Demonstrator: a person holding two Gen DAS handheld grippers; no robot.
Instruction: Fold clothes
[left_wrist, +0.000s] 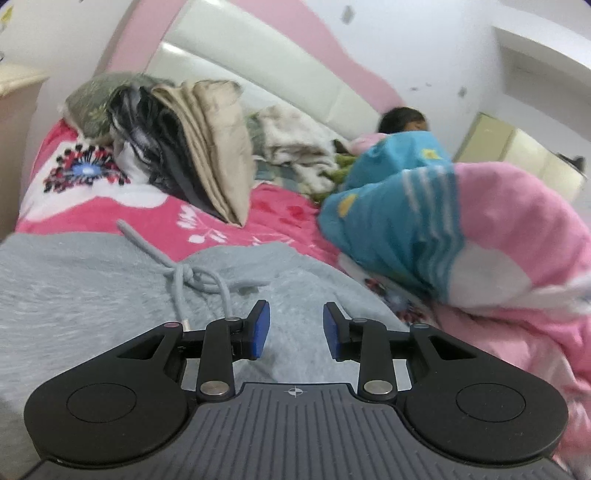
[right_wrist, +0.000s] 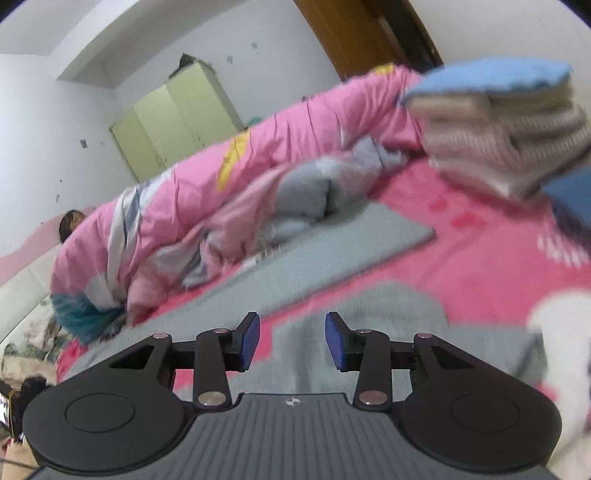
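Grey garment (left_wrist: 92, 295): spread flat on the bed's pink sheet (left_wrist: 155, 210), filling the lower left of the left wrist view, its knotted drawstring (left_wrist: 192, 277) lying loose on top. The left claw (left_wrist: 296, 330) hangs just above the grey cloth beside the drawstring, blue pads (left_wrist: 260, 330) spread apart and pinching nothing. Beyond the garment, a leaning stack of folded clothes (left_wrist: 207, 147) stands on the sheet against a patterned pillow (left_wrist: 96, 103). To the right of the garment lies a bunched pink and blue quilt (left_wrist: 461, 229), touching its edge; a dark-haired person (left_wrist: 402, 120) shows behind the quilt, near the white headboard (left_wrist: 280, 74).

Right wrist view: the garment (right_wrist: 369, 321) lies directly under the right claw (right_wrist: 292, 341), whose pads (right_wrist: 334, 341) are likewise held wide with nothing between them. A flat grey panel (right_wrist: 332, 251) extends away from the claw toward the quilt (right_wrist: 221, 173), which runs along the far side of the bed. A blurred pile of folded cloth (right_wrist: 498, 122), beige under blue, sits beyond the garment at upper right. A pale green wardrobe (right_wrist: 173, 118) stands behind the quilt.
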